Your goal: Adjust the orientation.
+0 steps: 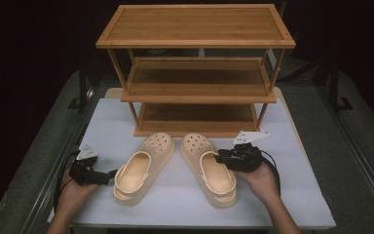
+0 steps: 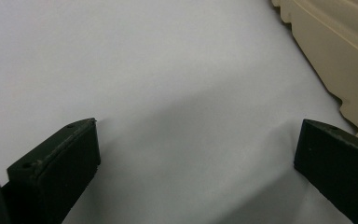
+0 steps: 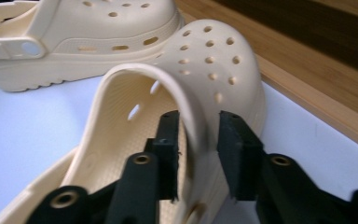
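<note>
While the right gripper (image 3: 198, 154) clamps its jaws on the right clog's (image 1: 209, 168) side wall, the left gripper (image 2: 198, 158) rests wide open beside the left clog (image 1: 141, 170); the 3-tier rack (image 1: 197, 68) holds nothing.

- The table (image 1: 302, 195) has a white top, its bare surface running out to the near edge.
- A three-tier wooden shoe rack (image 1: 197, 73) stands at the far side (all its shelves bare).
- Two cream clogs lie in front of it: the left clog (image 1: 141, 168) and the right clog (image 1: 208, 168), toes toward the rack.
</note>
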Demonstrator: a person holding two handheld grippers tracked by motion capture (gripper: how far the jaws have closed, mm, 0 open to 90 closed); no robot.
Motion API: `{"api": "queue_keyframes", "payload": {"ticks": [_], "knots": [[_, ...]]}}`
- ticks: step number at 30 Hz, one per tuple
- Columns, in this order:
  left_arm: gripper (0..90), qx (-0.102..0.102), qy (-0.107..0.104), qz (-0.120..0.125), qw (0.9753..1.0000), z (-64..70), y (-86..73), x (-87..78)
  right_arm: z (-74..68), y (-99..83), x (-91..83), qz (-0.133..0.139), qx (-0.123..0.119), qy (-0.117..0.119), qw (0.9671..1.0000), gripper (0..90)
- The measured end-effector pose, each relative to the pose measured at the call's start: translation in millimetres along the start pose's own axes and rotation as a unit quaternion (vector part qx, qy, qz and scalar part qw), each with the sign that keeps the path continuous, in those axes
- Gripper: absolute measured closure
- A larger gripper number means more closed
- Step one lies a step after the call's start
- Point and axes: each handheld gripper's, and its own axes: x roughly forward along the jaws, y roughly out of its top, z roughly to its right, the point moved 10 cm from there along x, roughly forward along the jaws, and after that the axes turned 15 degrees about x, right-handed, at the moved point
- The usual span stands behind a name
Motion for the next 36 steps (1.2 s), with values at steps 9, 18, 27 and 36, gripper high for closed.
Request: {"api": "queue_keyframes", "payload": {"ticks": [9, 18, 27, 36], "knots": [[0.0, 0.000, 0.000, 0.000, 1.0000, 0.0, 0.0, 0.0, -1.6, 1.4, -4.1, 0.003, -0.030, -0.027, 0.9992, 80.5], [0.0, 0.000, 0.000, 0.000, 1.0000, 0.0, 0.0, 0.0, 13.2, 1.8, -21.8, 0.019, -0.025, -0.049, 0.9983, 82.3], [0.0, 0.000, 0.000, 0.000, 1.0000, 0.0, 0.0, 0.1, 36.9, -11.6, -49.0, 0.023, -0.020, -0.086, 0.9958, 81.7], [0.0, -0.001, 0.000, 0.001, 1.0000, 0.0, 0.2, -0.2, 41.1, -19.4, -52.0, 0.039, 0.008, -0.066, 0.9970, 64.1]]}}
